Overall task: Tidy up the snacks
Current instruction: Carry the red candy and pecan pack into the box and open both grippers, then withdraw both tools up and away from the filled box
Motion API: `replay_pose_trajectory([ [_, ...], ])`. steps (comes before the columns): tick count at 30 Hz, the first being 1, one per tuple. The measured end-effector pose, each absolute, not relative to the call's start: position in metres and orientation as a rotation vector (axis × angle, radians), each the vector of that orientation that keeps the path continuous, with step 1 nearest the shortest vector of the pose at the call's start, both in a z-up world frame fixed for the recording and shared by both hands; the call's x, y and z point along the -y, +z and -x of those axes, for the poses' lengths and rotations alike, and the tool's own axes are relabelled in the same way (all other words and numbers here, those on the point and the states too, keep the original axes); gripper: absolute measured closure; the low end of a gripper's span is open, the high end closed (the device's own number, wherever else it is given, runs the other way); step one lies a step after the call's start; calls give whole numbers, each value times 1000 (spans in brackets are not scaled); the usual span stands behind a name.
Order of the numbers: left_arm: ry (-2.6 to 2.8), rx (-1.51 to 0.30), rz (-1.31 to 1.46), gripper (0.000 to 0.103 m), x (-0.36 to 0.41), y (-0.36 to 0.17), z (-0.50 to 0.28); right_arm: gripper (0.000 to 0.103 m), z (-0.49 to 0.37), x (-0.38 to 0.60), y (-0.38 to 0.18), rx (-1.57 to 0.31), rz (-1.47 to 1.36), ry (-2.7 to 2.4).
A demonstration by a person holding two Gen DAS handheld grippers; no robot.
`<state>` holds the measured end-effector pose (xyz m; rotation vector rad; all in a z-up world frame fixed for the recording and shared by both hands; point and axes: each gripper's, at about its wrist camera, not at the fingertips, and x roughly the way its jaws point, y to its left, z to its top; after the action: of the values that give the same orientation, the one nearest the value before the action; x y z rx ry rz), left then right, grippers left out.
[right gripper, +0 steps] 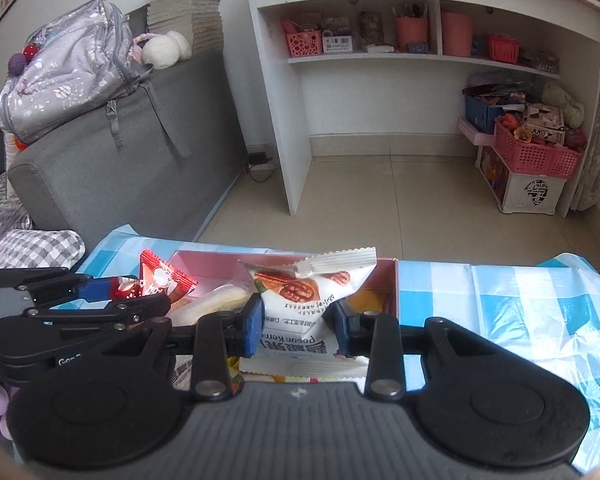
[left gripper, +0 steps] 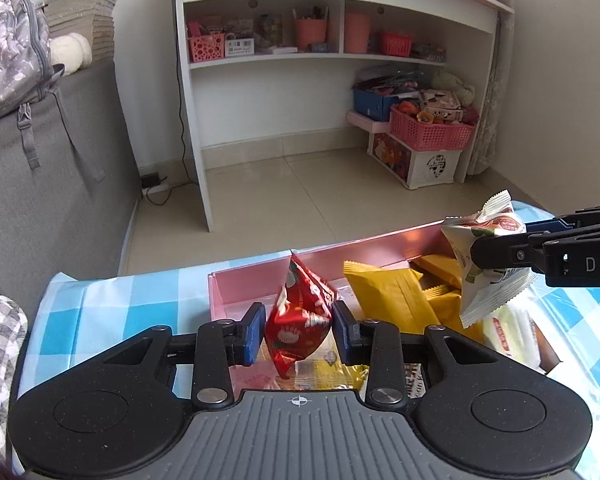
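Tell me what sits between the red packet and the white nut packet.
Yellow packets in the pink box lie between red packet and white nut packet, shown in the left wrist view.

A white desk (left gripper: 284,60) with an open shelf stands against a pale wall on a beige tiled floor (left gripper: 300,200). Its shelf holds a pink perforated basket (left gripper: 206,47), an orange pen cup (left gripper: 310,33), a plain orange cup (left gripper: 357,32) and a small red basket (left gripper: 396,44). In the corner under the desk, a pink slatted basket (left gripper: 430,130) full of small items sits on a white patterned box (left gripper: 414,160), just in front of a blue box (left gripper: 374,104). Left of the desk is a grey sofa (right gripper: 132,176). On its back rest a grey patterned backpack (right gripper: 68,68), a white plush toy (right gripper: 164,51) and a tall stack of books (right gripper: 186,4). A black power adapter (left gripper: 151,179) lies on the floor beside the sofa. A blue-and-white checked cloth (right gripper: 520,300) covers the near surface.
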<state>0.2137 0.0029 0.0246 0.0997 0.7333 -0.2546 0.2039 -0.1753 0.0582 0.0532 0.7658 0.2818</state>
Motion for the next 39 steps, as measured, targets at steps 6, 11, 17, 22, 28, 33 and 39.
replay_pose_trajectory([
  [6, -224, -794, -127, 71, -9, 7, -237, 70, -234, 175, 36, -867, -79, 249],
  [11, -208, -838, -112, 71, -17, -4, -252, 68, -242, 177, 26, -889, -112, 249],
  [17, -222, -831, -80, 62, -21, -6, -251, 52, -242, 173, 26, -891, -98, 225],
  [22, -231, -802, -102, 46, -19, 4, -242, 37, -238, 175, 37, -863, -103, 204],
  [28, -240, -787, -107, 32, -12, 20, -225, 29, -225, 179, 55, -830, -87, 189],
  [33, -248, -786, -94, 26, -11, 33, -205, 21, -208, 183, 65, -806, -45, 186],
  [39, -257, -774, -98, 21, -12, 43, -174, 17, -177, 185, 70, -785, -10, 184],
])
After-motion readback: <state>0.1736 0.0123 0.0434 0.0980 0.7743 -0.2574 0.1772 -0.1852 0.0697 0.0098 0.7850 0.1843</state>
